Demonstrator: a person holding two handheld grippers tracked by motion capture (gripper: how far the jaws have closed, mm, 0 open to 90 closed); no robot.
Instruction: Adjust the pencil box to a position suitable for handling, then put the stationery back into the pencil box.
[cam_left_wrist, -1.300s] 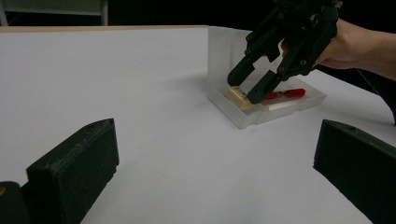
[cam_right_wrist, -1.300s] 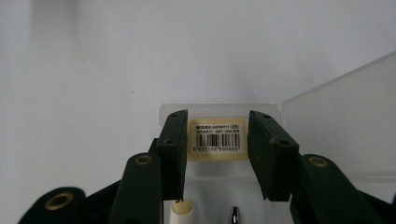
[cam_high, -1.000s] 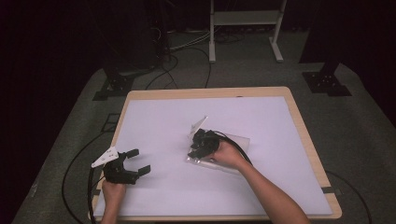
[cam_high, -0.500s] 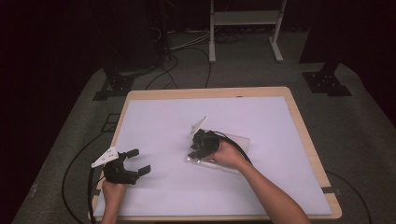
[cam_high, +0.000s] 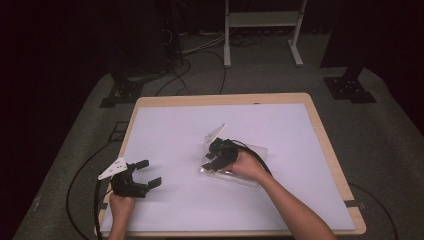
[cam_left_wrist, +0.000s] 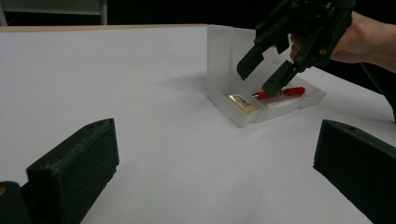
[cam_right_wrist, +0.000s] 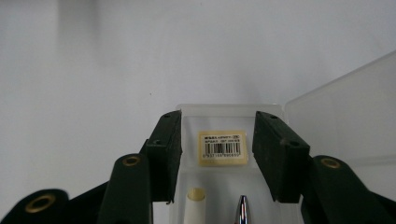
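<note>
A clear plastic case (cam_high: 257, 150) lies open at mid table, its lid (cam_left_wrist: 224, 49) standing upright. Inside it are a red pen (cam_left_wrist: 281, 93), a cream stick (cam_right_wrist: 196, 198) and a barcode label (cam_right_wrist: 222, 147). My right gripper (cam_high: 212, 161) points down into the case. Its jaws have just been opening, and they stand apart on either side of the label with nothing pressed between them (cam_right_wrist: 217, 151). The pen's silver tip (cam_right_wrist: 242, 208) lies just below them. My left gripper (cam_high: 150, 173) rests open near the front left of the table, empty, facing the case (cam_left_wrist: 243, 112).
The white table top (cam_high: 280, 125) has a wooden rim (cam_high: 330, 150). Black cables (cam_high: 90, 175) trail off the left edge onto the grey floor. A white stand (cam_high: 260, 30) is beyond the table's far edge.
</note>
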